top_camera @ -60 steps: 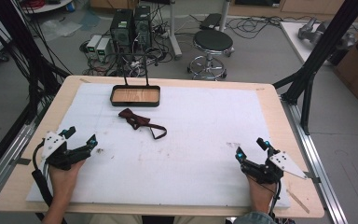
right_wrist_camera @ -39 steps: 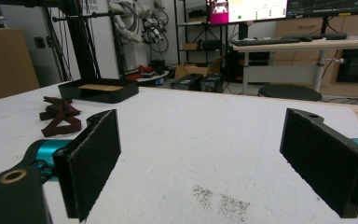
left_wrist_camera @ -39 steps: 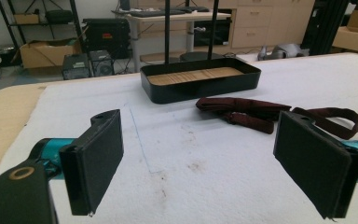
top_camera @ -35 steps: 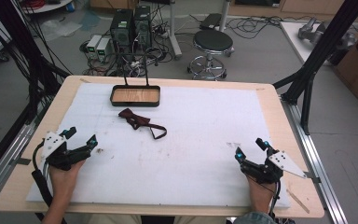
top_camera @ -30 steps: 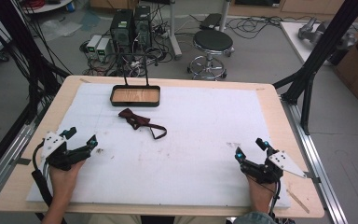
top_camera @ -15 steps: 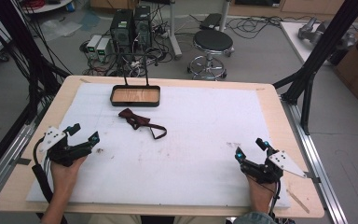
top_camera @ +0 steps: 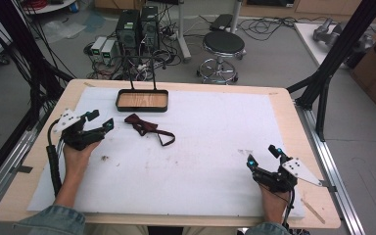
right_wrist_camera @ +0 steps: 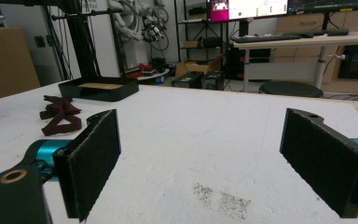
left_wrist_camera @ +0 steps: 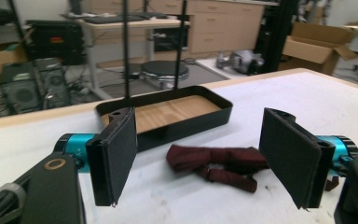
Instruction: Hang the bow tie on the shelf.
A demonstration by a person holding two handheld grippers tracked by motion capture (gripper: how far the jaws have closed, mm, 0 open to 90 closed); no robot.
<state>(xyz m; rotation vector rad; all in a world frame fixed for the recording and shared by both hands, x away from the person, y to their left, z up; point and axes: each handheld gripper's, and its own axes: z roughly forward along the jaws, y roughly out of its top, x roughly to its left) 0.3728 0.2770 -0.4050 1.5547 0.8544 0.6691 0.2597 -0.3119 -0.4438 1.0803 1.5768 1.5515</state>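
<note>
Left tongs [top_camera: 98, 122] spread wide and empty, raised a little off the white mat [top_camera: 215, 147] near the counter's [top_camera: 284, 98] left edge, aimed toward the far left corner. Right tongs [top_camera: 262, 155] likewise spread wide, nothing between the pads, low near the front right corner, well apart from everything else.

Just beyond the left tongs, framed between their jaws in the left gripper view: a dark red bow tie [left_wrist_camera: 214, 161] with its thin strap, flat on the mat, short of the far edge and left of centre. In the high view the strap [top_camera: 166, 139] looped out toward the counter's middle.

Judged soft, limp and very light; no fear of breakage, but likely to sag and trail its strap when lifted, and to slide on the mat under a sideways nudge. Best taken at the bunched knot in the middle, where the fabric is thickest; a pinch on one wing or on the strap would probably leave the rest dangling.

Just behind the bow tie, close but apparently not touching: a shallow black tray [top_camera: 119, 100] with a wooden floor, against the far edge, two thin black uprights rising from its back. Little in the way of a descent from above; tray wall close enough to catch a jaw on an approach pushed too far forward. Faint dark smudges [right_wrist_camera: 221, 198] on the mat, no obstacle.
</note>
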